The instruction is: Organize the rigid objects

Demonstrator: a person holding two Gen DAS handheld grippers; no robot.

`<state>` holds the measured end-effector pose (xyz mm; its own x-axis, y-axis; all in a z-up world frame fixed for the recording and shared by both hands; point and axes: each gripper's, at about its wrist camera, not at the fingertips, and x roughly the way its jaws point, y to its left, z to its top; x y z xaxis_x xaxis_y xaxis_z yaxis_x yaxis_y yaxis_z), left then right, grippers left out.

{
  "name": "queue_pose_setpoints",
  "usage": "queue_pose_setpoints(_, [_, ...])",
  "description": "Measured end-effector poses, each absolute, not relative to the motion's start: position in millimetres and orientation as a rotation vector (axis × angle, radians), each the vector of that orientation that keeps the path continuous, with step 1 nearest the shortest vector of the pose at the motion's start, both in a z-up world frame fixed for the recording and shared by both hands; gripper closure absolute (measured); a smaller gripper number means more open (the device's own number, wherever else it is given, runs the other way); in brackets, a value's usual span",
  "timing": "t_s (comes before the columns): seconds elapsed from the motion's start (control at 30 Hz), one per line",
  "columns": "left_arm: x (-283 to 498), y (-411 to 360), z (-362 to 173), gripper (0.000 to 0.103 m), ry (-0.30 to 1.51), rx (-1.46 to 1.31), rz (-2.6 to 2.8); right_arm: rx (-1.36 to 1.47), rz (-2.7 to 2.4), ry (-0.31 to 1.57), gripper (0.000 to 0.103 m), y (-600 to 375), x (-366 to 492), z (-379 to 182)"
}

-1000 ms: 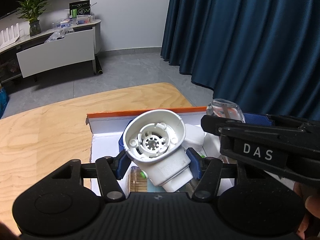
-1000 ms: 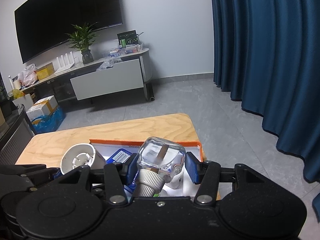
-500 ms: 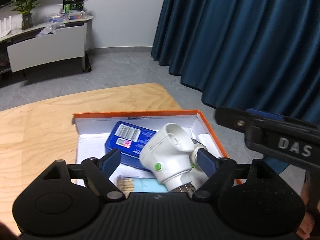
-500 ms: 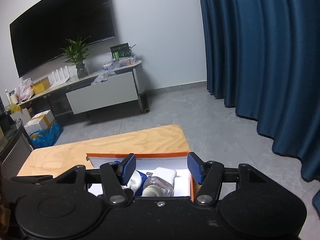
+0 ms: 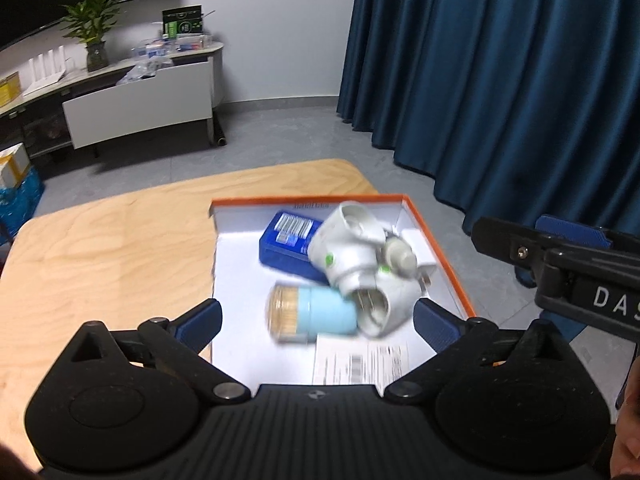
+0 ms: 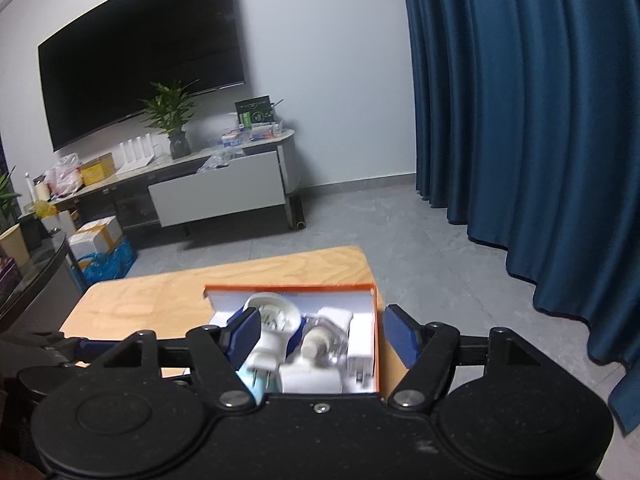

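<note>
Orange box [image 5: 440, 248] on wooden table [image 5: 120, 248], perhaps a blurred toothpick jar [image 5: 312, 314] inside

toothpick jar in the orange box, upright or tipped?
Tipped. The light blue toothpick jar lies on its side on the floor of the orange box, clear end towards the box's left wall.

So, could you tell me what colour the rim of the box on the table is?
Orange; the box rim shows best in the left wrist view.
</note>
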<state>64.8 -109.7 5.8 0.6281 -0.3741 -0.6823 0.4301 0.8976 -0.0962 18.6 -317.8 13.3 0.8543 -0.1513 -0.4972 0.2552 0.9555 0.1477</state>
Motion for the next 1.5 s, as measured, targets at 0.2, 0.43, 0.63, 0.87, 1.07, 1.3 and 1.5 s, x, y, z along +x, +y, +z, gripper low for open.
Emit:
queue_pose_setpoints(0.2, [36.6,-101.1,5.0,0.0,0.779,0.085,-0.42,0.214,-0.217,0.526,0.02,-307.9,-6.8,7.3])
queue_pose_setpoints(0.43, [17.2,-92.2,-4.5,0.0,0.829,0.076,-0.382,0.224,-0.214,0.554,0.019,-299.5,-27.8,-2.6])
queue_pose_setpoints(0.63, [6.1,-91.2,-10.0,0.0,0.83,0.098,-0.356,0.225,-0.205,0.568,0.019,-292.3,-38.0,-10.8])
queue_pose_setpoints(0.87, [-4.5,-88.6,-11.9,0.0,0.821,0.098,-0.349,0.228,-0.199,0.566,0.019,-290.5,-43.0,-12.8])
queue_pose_setpoints(1.07, [-8.7,-87.2,-14.1,0.0,0.823,0.099,-0.343,0.222,-0.197,0.566,0.018,-286.1,-48.7,-16.6])
queue_pose_setpoints(1.3, [-11.2,-85.3,-14.2,0.0,0.819,0.096,-0.343,0.221,-0.195,0.563,0.018,-285.1,-49.7,-16.3])
queue_pose_setpoints(1.5, [-14.9,-83.4,-14.1,0.0,0.816,0.098,-0.338,0.218,-0.194,0.563,0.018,-284.4,-50.1,-16.0])
